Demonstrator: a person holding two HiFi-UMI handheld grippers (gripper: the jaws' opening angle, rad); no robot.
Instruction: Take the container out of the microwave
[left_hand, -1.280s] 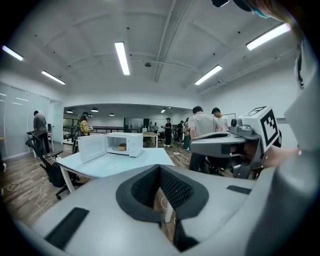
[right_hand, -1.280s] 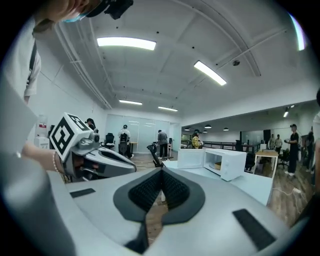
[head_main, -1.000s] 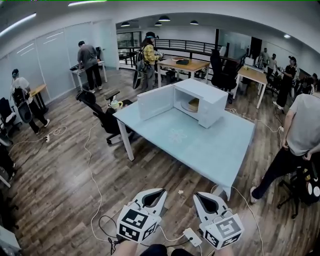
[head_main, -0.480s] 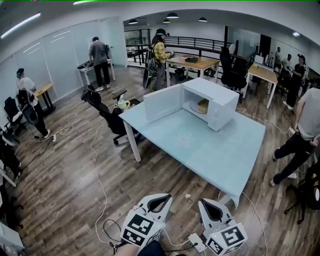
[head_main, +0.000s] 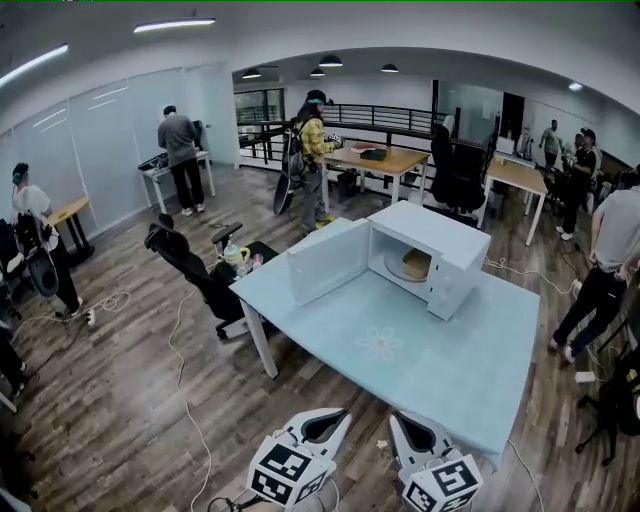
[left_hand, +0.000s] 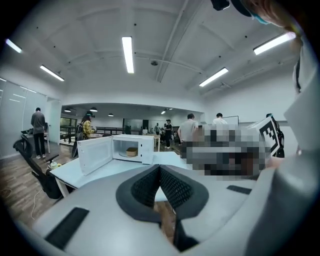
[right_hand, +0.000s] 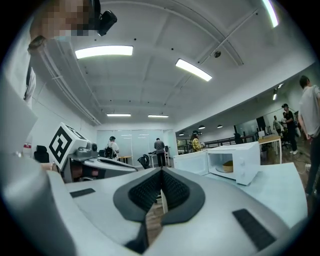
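Observation:
A white microwave (head_main: 432, 252) stands on the far side of a pale blue table (head_main: 400, 345), its door (head_main: 330, 262) swung open to the left. Inside sits a tan round container (head_main: 414, 263) on the turntable. The microwave (left_hand: 133, 148) and container (left_hand: 131, 151) also show in the left gripper view, and the microwave (right_hand: 235, 161) and container (right_hand: 228, 165) in the right gripper view. My left gripper (head_main: 330, 415) and right gripper (head_main: 403, 420) hover side by side before the table's near edge, well short of the microwave. Both are shut on nothing, tips touching: left (left_hand: 160, 167), right (right_hand: 161, 170).
A black office chair (head_main: 190, 262) stands at the table's left corner. A person (head_main: 608, 262) stands to the table's right, and others work at wooden desks (head_main: 378, 158) behind it. Cables trail over the wooden floor (head_main: 120, 400).
Both grippers have moved forward towards the table, whose near edge now lies just ahead of them. The microwave looks larger and closer. Both grippers stay shut.

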